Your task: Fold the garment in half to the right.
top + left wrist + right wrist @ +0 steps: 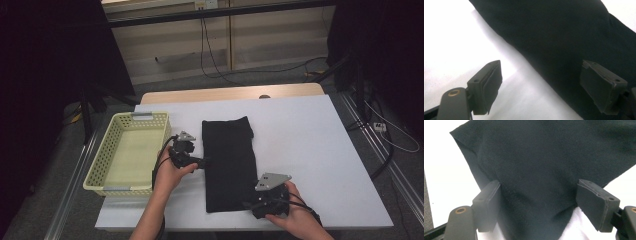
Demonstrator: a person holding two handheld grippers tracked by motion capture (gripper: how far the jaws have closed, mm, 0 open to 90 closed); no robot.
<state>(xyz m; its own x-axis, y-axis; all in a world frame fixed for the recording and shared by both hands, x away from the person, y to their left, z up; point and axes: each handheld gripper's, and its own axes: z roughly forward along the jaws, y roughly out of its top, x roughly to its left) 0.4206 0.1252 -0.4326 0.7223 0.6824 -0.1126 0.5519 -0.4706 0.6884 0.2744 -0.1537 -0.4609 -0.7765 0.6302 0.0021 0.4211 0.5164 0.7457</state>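
Now both jaws wide (cloth (229,162) edges between).

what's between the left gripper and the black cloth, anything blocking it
Nothing visible. The left gripper, jaws open, is at the left edge of the black cloth, with bare white table beneath. The basket sits behind it.

Dark room w/ grey floor (280,82), cables (210,55); white table (310,140)

Matt black cloth (229,162), perforated plastic basket (112,159)
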